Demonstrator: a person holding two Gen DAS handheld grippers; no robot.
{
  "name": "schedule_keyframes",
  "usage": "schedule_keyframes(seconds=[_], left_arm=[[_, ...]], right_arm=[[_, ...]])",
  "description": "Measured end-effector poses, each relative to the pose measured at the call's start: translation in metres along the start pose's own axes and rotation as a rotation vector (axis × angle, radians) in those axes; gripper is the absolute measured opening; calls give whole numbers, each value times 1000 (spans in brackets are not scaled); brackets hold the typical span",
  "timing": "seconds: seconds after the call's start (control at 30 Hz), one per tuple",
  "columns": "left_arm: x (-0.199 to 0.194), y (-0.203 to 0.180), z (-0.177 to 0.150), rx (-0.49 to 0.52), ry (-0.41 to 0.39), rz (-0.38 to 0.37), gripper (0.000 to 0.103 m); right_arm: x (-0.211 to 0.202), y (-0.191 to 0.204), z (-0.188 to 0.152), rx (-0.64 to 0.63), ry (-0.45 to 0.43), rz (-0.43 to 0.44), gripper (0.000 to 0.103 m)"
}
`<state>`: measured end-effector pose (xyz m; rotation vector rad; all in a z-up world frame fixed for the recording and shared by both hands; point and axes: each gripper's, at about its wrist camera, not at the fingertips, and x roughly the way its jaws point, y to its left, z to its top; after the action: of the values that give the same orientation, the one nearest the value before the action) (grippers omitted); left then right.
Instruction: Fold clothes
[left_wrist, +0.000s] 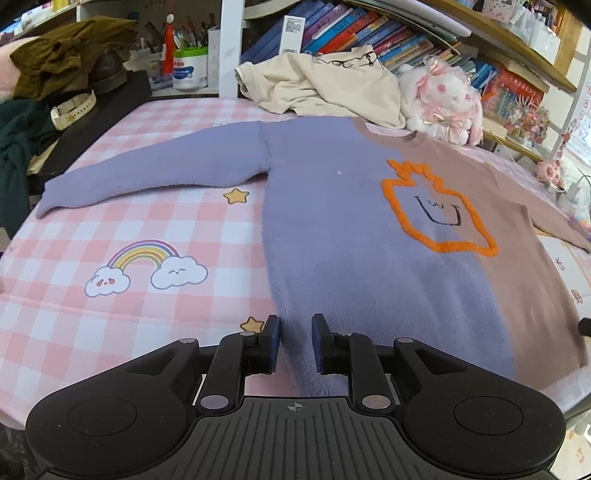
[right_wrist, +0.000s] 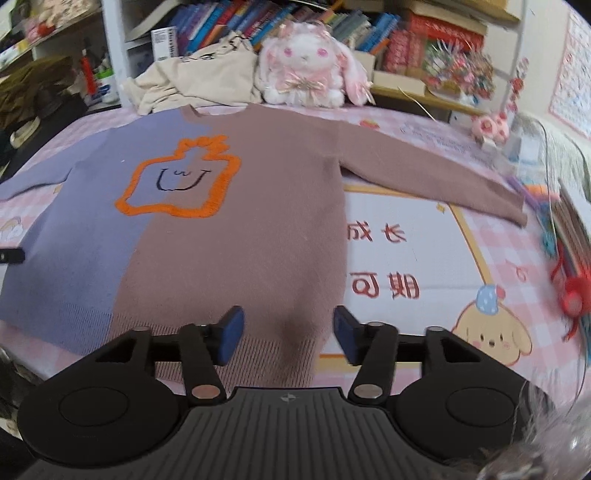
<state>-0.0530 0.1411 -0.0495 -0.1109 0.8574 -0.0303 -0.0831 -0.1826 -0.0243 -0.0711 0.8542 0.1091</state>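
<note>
A two-tone sweater (left_wrist: 332, 221), purple on one half and brown on the other with an orange outlined figure on the chest, lies flat and face up on the pink checked cover (left_wrist: 147, 229), both sleeves spread out. My left gripper (left_wrist: 295, 341) hovers over the purple hem corner with its jaws a little apart; fabric shows in the gap but the pads do not press on it. In the right wrist view the sweater (right_wrist: 240, 240) fills the middle. My right gripper (right_wrist: 288, 336) stands open wide above the brown hem, nothing clamped.
A crumpled cream garment (left_wrist: 317, 88) and a white-pink plush rabbit (left_wrist: 439, 103) sit just beyond the sweater's collar, in front of full bookshelves. Olive clothes (left_wrist: 66, 55) and a watch (left_wrist: 74, 109) lie far left. Books and red tassels (right_wrist: 569, 240) crowd the right edge.
</note>
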Motion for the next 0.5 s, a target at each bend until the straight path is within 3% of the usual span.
schedule_keyframes(seconds=[0.17,0.4,0.5], left_arm=[[-13,-23,1,-5,-75,58,74],[-9,-66,-2,37,-80,87,90],[-9,-82,-3,55,-88,102,93]], right_arm=[[6,-1,9,-84,-32,7,82],[20,-19,21,-150,-51,67,98],[27,-29,25,-166,-54,85,99]])
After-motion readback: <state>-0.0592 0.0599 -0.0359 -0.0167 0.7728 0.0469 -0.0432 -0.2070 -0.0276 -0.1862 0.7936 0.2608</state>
